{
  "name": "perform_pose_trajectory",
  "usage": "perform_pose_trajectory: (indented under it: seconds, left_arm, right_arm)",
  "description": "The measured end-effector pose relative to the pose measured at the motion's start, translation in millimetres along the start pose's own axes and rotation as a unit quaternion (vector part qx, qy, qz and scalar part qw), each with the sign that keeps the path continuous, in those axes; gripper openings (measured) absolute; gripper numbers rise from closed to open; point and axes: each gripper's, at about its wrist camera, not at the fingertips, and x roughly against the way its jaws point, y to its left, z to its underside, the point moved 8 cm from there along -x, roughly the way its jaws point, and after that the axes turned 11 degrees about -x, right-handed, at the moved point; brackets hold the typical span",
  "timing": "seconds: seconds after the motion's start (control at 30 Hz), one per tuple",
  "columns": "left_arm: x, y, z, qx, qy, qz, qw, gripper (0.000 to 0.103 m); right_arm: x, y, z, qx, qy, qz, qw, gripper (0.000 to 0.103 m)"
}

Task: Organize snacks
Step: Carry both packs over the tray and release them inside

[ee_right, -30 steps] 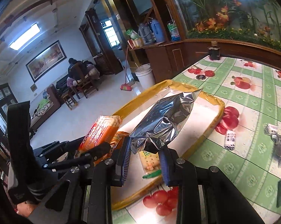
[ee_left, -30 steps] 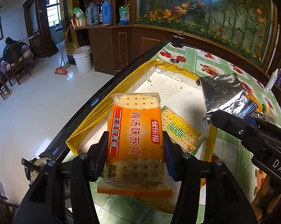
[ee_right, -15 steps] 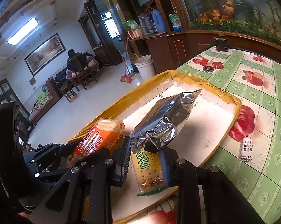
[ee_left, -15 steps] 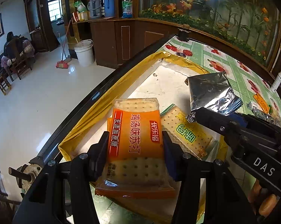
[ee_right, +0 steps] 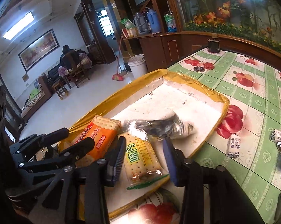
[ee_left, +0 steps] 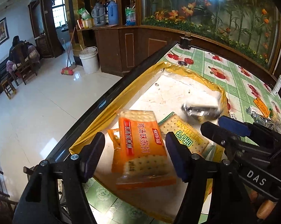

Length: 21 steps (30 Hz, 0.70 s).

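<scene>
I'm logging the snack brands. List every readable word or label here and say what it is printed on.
"鸡汤味苏打": orange cracker packet in the tray.
"WEIDAN": yellow-green cracker packet in the tray.
"DAS": body of the right gripper, seen from the left wrist.
Too small or blurred: the orange packet's other print, the large characters on the yellow-green packet, the small wrapped candies on the tablecloth.

Ahead of the right gripper [ee_right: 143, 155], the silver packet [ee_right: 160, 127] is smeared by motion blur, its print unreadable, while a smaller orange packet [ee_left: 114, 137] lies half hidden under the orange cracker pack [ee_left: 142, 147].
</scene>
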Motion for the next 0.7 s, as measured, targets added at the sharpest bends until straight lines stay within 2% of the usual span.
perform_pose_trajectory:
  seconds: [0.07,0.53,0.7]
  left_arm:
    - [4.1,-0.7,-1.1,0.0,-0.003,0.0,1.0,0.067]
    - [28.2,-10.0,-3.7,-0.001,-0.02,0.001,0.9998,0.067]
    - [35.4,-17.5,-5.6,-0.006,-0.026,0.001,0.9997,0.075]
  right_arm:
    - [5.8,-1.4,2.0,0.001,-0.004,0.002,1.0,0.054]
    - [58.5,-24.3,21.3,-0.025,-0.026,0.005,0.999,0.054]
    - [75.2,-41.8,26.7,-0.045,-0.035,0.015,0.998,0.055]
